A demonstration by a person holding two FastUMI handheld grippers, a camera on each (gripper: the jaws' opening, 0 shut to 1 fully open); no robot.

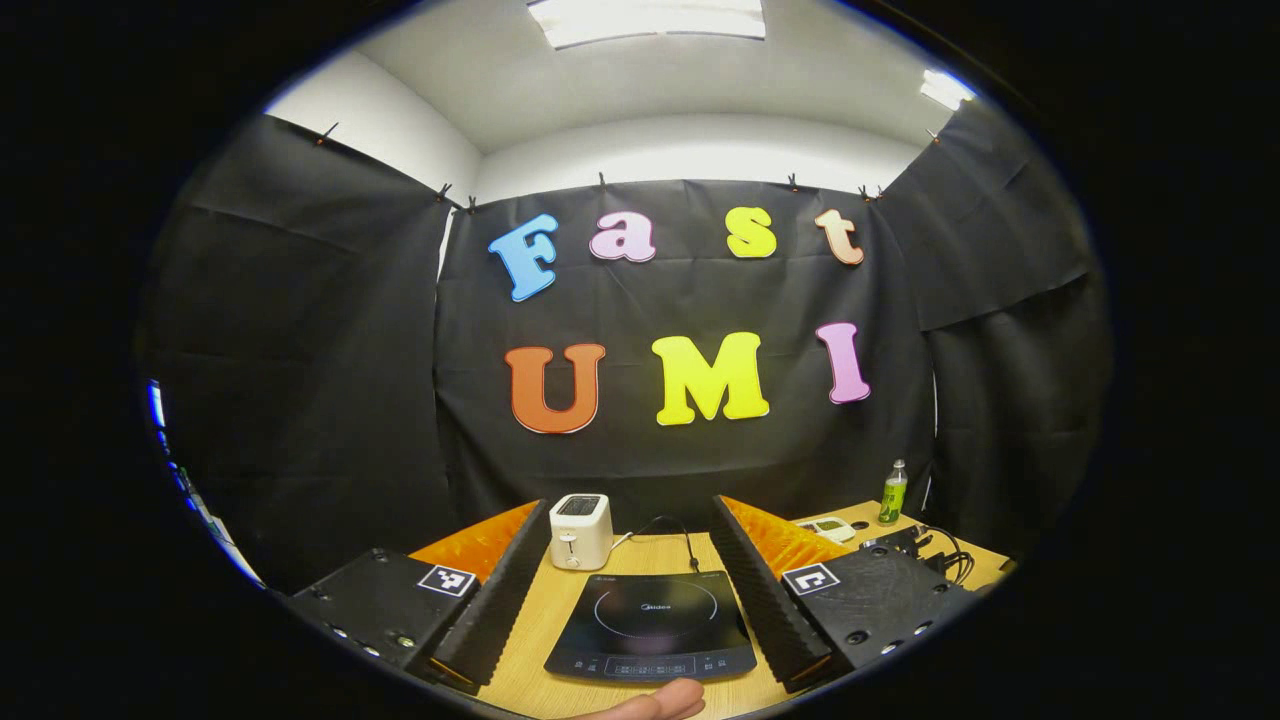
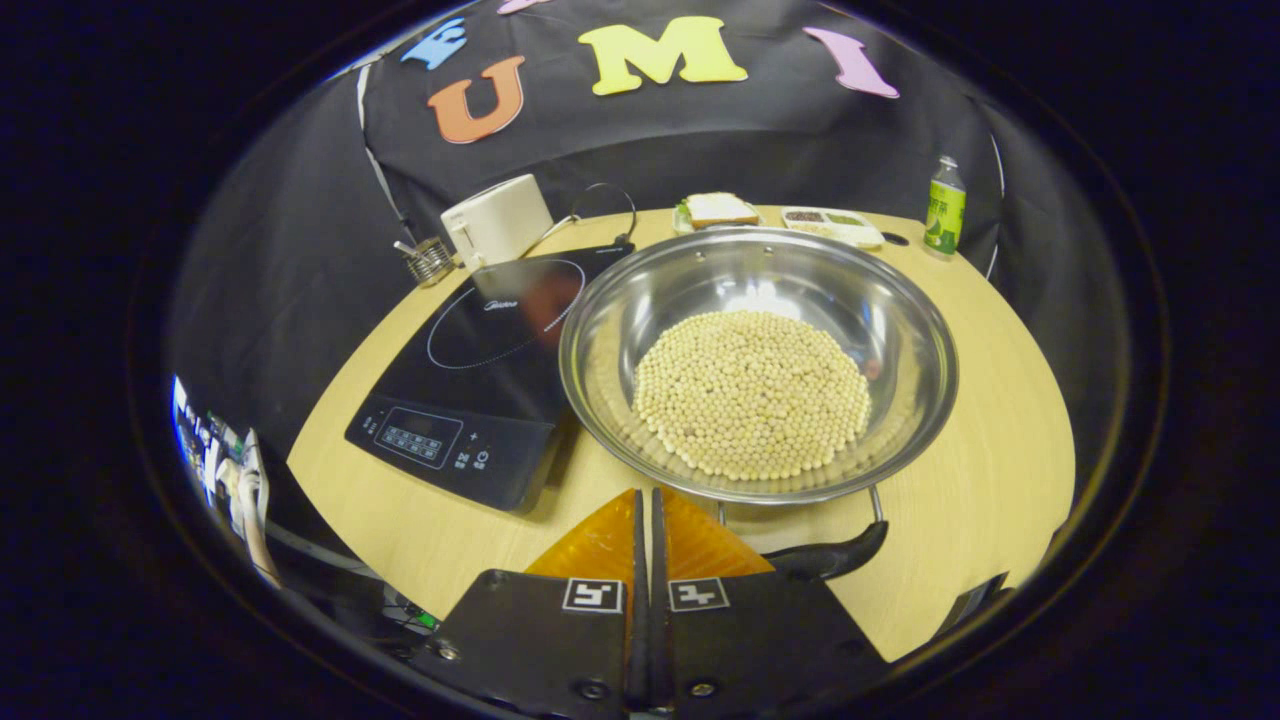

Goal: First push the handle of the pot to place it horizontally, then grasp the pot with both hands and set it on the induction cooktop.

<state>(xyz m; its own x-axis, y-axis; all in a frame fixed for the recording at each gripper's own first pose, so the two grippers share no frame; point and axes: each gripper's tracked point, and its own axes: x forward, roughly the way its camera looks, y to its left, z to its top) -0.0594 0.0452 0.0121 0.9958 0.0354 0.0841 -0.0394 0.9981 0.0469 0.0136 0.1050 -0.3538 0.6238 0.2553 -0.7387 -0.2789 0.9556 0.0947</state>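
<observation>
- Left hand-held gripper [image 1: 632, 590]: fingers spread wide, nothing between them; held level, facing the booth's back wall.
- Between its fingers in left gripper view: induction cooktop [image 1: 650, 627], black glass w/ ring mark + control strip along near edge, flat on the wood counter [image 1: 520, 640].
- White toaster [image 1: 580, 531] behind cooktop's far-left corner; black cord [image 1: 668, 530] loops beside it.
- Fingertip [image 1: 655, 702] of a person at bottom edge, just in front of cooktop.
- Green bottle [image 1: 893, 492] upright far right; small white tray [image 1: 826, 528] and cable bundle [image 1: 935, 552] nr it.
- Right hand-held gripper [image 2: 645, 520]: fingers pressed together, gripping nothing; angled down over near edge of counter [image 2: 1000, 420].
- Pot [image 2: 758, 355]: wide shallow steel pan on counter, just right of the cooktop [image 2: 480, 375]; left rim overlaps cooktop's right edge in this view, can't tell if touching.
- Pot holds a flat mound of pale round beans [image 2: 752, 392], centre to near side.
- Pot handle [image 2: 828, 556]: black, on two wire arms at near rim, lies roughly horizontal, just right of the closed fingers; contact w/ gripper unclear.
- Back of counter in right gripper view: toaster [image 2: 497, 220], small wire coil thing [image 2: 430, 260] left of it, sandwich on plate [image 2: 720, 210], tray w/ compartments [image 2: 832, 224], green bottle [image 2: 944, 210] upright at far right.
</observation>
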